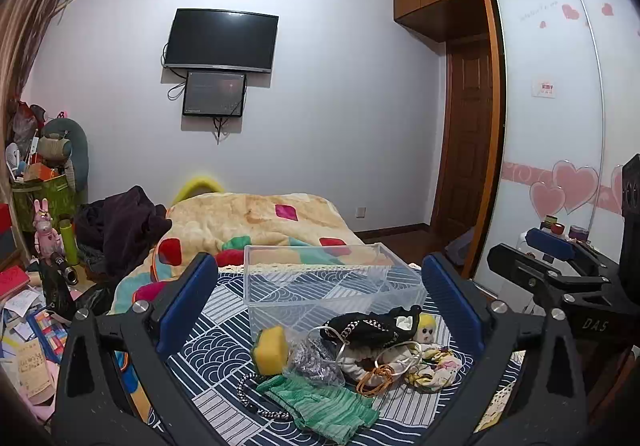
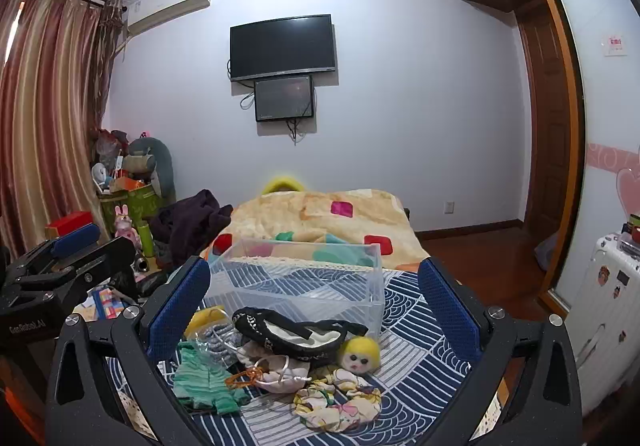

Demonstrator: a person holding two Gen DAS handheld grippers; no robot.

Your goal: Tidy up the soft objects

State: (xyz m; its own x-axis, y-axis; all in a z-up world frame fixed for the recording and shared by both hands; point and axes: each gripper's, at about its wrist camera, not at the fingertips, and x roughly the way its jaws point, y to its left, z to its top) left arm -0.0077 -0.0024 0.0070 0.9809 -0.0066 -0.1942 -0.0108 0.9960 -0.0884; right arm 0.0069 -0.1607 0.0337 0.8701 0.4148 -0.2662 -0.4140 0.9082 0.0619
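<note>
— Green knit cloth [image 1: 320, 402] lies nearest, at the front of the heap on the patterned bed cover [image 1: 224, 330]. Where do we stand?

— At the start, I'd judge. The clear plastic box [image 1: 320, 286] just behind the heap looks empty, and the yellow sponge [image 1: 271, 350], black pouch [image 2: 292, 334], yellow-haired doll head [image 2: 358, 354] and floral scrunchie [image 2: 340, 402] all lie outside it.

— And the tongs?

— Left tongs [image 1: 320, 306] and right tongs [image 2: 316, 310] both gape wide, holding nothing, raised above the pile.

— Next move?

— Probably lower one pair onto a single loose piece, pinch, then lift it over the box rim.
</note>
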